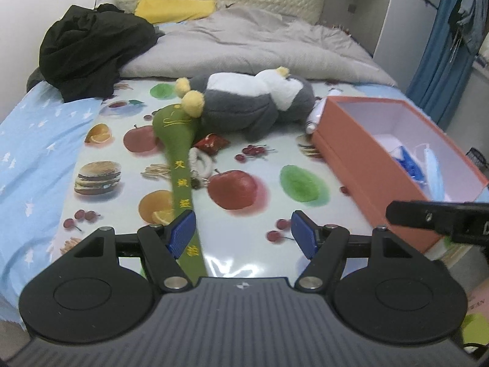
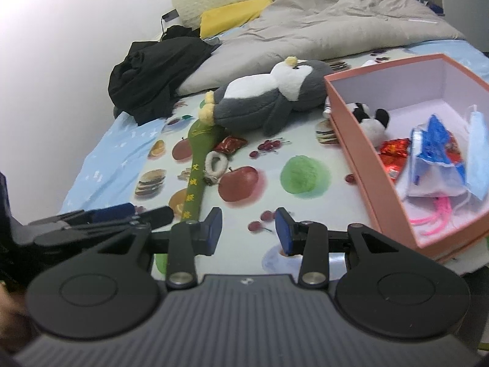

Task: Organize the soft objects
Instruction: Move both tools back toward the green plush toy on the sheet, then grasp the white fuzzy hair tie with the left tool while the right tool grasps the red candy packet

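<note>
A grey and white penguin plush [image 1: 253,104] [image 2: 269,98] lies on its side on the fruit-print cloth [image 1: 259,159]. A green soft mallet [image 1: 175,140] [image 2: 198,159] runs from the penguin's feet toward me, with a red packet [image 1: 212,143] and a white ring charm [image 1: 200,160] beside it. My left gripper [image 1: 243,232] is open above the cloth; the mallet's handle lies under its left pad. My right gripper [image 2: 248,232] is open more narrowly, with nothing between its pads. The orange box [image 1: 360,165] [image 2: 366,165] at the right holds a panda plush [image 2: 369,119], a red packet [image 2: 394,153] and face masks [image 2: 476,159].
Black clothes [image 1: 91,46] are heaped at the back left on the bed. A grey duvet [image 1: 244,46] and a yellow pillow [image 1: 174,7] lie behind the penguin. A blue curtain [image 1: 440,61] hangs at the far right. The bed's near edge is just below the grippers.
</note>
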The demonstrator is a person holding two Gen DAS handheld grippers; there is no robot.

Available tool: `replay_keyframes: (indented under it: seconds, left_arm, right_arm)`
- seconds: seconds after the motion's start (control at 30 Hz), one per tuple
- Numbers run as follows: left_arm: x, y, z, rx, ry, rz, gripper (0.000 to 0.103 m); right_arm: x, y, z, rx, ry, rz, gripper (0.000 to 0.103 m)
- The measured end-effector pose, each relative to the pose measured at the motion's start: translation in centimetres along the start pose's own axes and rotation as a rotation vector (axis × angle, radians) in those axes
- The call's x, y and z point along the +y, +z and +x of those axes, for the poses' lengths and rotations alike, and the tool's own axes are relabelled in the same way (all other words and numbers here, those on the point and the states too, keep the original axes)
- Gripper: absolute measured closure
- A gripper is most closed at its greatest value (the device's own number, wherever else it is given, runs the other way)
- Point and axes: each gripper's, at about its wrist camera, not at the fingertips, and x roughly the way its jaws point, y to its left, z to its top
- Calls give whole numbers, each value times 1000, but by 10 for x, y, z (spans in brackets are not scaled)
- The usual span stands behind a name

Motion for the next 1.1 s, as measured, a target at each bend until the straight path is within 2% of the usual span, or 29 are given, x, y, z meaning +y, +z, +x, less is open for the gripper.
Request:
replay_keyframes:
  seconds: [0.3,0.33,0.4,0.63,0.93,1.1]
  left_arm:
    - [17,18,53,42,71,120,29]
    - [19,20,59,46,80,138,29]
    - [21,23,71,50,99,173,29]
    - [26,32,111,57,151,315,29]
    - [27,36,160,95,127,458,32]
    - [23,40,185,128,97,538,41]
  right_arm:
    - [0,29,54,62,32,24,61]
    - [0,32,61,72,37,25,58]
    - [-1,39,76,90,47,36,47]
    - [-3,65,133,151,101,81,45]
    - [-2,94,219,228,165,158,45]
    - [-5,99,266,284,190,210,44]
